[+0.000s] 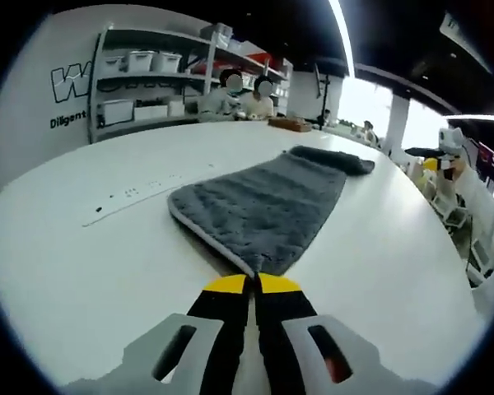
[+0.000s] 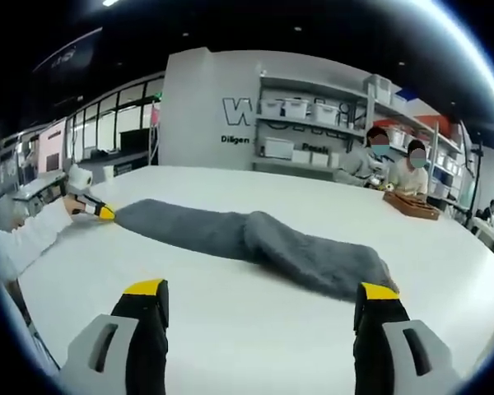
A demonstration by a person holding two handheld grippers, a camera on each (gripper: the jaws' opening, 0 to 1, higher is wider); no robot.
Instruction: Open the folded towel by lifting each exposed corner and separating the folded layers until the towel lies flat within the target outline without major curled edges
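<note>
A long grey plush towel [image 1: 267,206] with a pale edge trim lies stretched across the round white table [image 1: 82,271], its far end still bunched and folded over. In the left gripper view, the left gripper [image 1: 253,285] has its yellow-tipped black jaws pressed together on the near corner of the towel. In the right gripper view, the right gripper [image 2: 263,290] stands wide open just before the towel, holding nothing, one jaw tip close beside the towel's end. Behind the table, two seated people [image 2: 391,164] sit by white shelves [image 2: 313,123].
</note>
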